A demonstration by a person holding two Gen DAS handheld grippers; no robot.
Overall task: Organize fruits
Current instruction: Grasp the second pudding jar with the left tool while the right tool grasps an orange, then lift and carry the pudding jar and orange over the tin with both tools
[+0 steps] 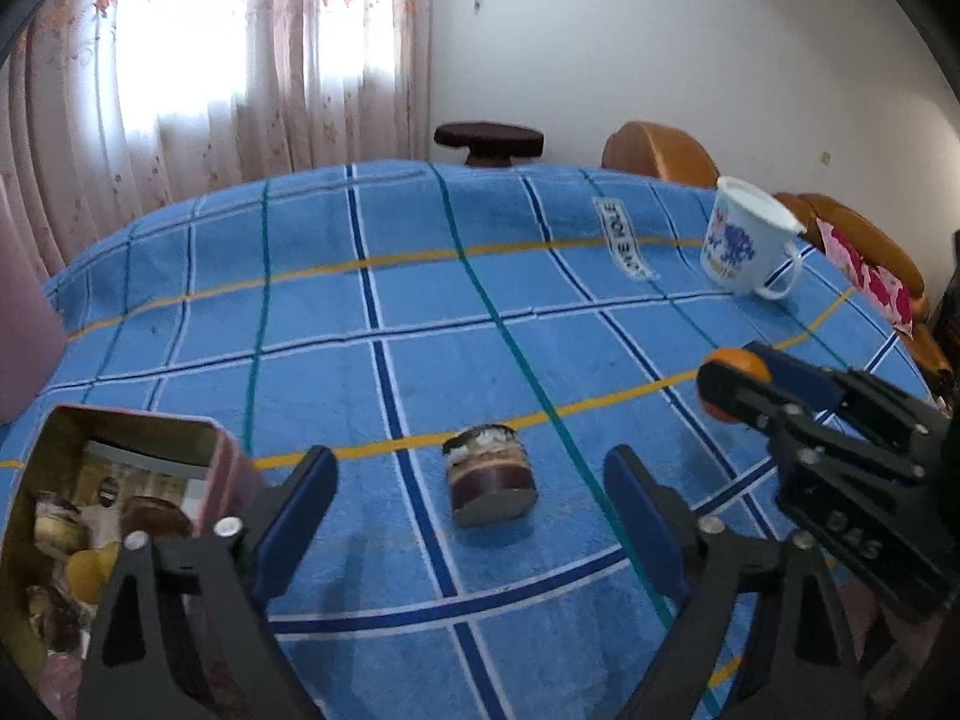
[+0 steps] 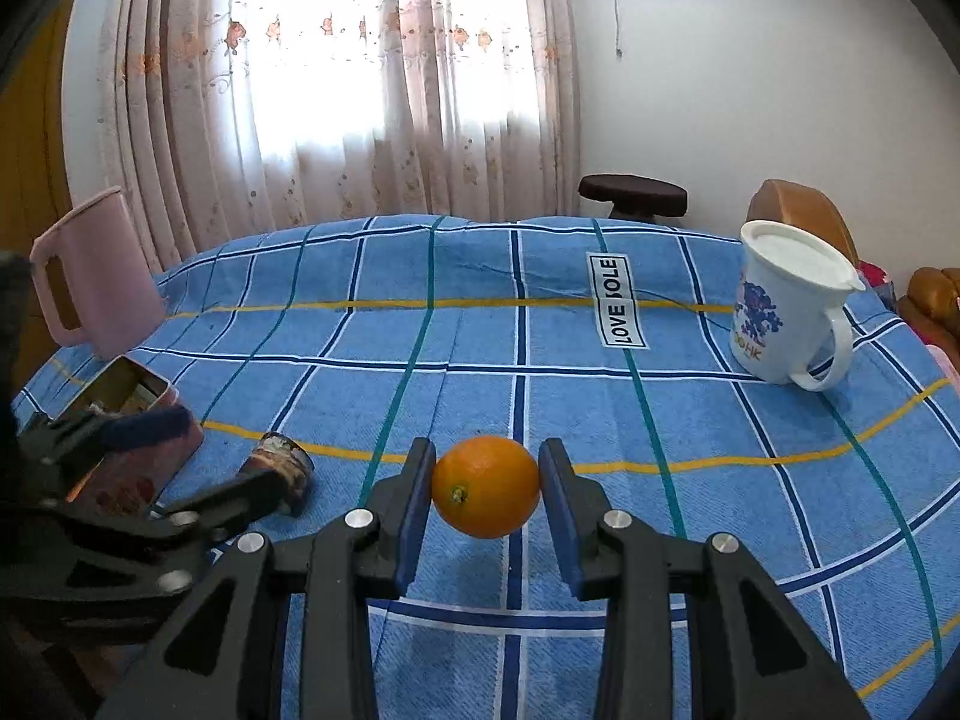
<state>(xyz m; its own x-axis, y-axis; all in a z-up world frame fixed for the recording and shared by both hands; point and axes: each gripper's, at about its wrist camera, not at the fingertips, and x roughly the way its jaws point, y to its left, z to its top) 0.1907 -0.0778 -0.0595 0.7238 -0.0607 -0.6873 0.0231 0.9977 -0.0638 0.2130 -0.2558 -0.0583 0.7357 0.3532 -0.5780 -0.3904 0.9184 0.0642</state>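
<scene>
Orange and round, the small citrus fruit (image 2: 486, 486) sits clenched between the blue pads of my right tool (image 2: 486, 483), lifted clear of the blue checked cloth (image 2: 522, 324) that covers the desk, its stem end turned toward the camera. I judge it is gripped across its middle so it cannot roll out while being carried. My left tool (image 1: 471, 480) is released, nothing between its pads, its jaws straddling from above a small dark glass jar (image 1: 491, 483) that lies tipped on the cloth; whether the jar is the next target I cannot say. Just to the left of that tool stands an open pink metal tin (image 1: 225, 462), already holding a yellowish round piece and some wrapped items, which looks to me like the collecting box; the fruit, over on the right in the left camera's view, is well apart from it. A white printed mug (image 2: 780, 312) with a lid stands at the far right, a pink plastic jug (image 2: 90, 276) at the far left, both out of the working area.
</scene>
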